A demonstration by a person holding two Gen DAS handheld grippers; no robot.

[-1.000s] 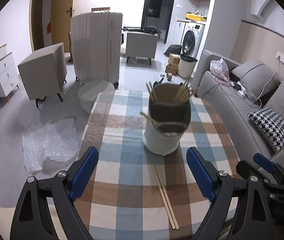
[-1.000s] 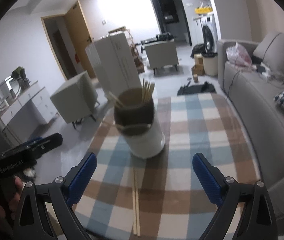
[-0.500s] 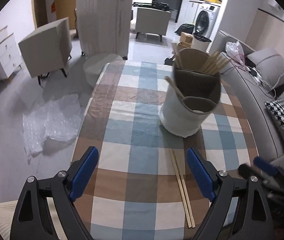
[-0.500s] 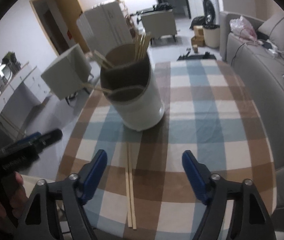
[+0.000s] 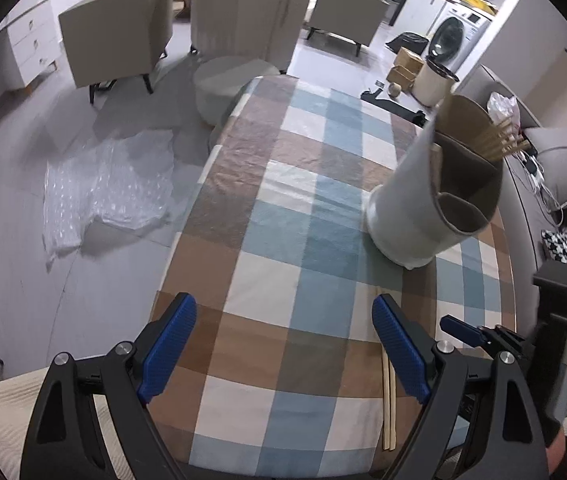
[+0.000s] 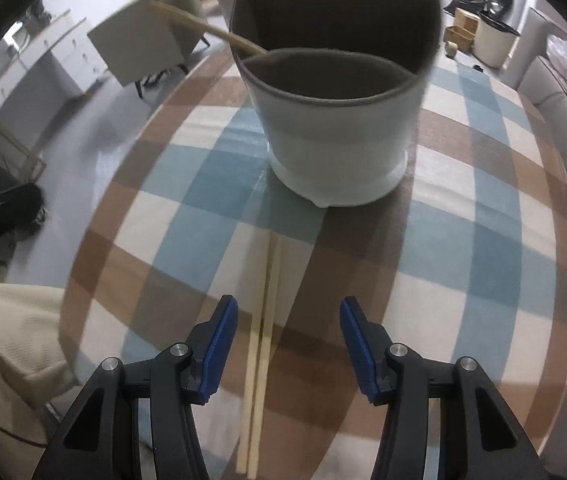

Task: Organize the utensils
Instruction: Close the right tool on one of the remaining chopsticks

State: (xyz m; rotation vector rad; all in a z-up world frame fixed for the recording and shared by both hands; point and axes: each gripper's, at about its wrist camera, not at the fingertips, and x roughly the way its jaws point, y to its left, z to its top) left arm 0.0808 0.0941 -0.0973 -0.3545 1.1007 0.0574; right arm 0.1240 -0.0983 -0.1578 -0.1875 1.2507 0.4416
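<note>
Here, a pair of chopsticks [image 6: 261,344] lies on the checked tablecloth [image 6: 483,240], just short of a white utensil holder [image 6: 339,120].

The two pale wooden sticks lie flat, side by side and touching along most of their length, their long axis running from the near table edge straight toward the holder's base, where their far ends stop just short of it. They are thin, plain and square-looking at the near ends. The right gripper [image 6: 288,344] points steeply down over them, its blue-padded jaws half parted and just closing in, the sticks lying between them nearer the left pad, not yet pinched. The left gripper [image 5: 281,350] hovers beside with its jaws spread wide and holding nothing. The holder has brown-lined compartments, with more chopsticks [image 5: 495,142] leaning out of the back ones.
</note>
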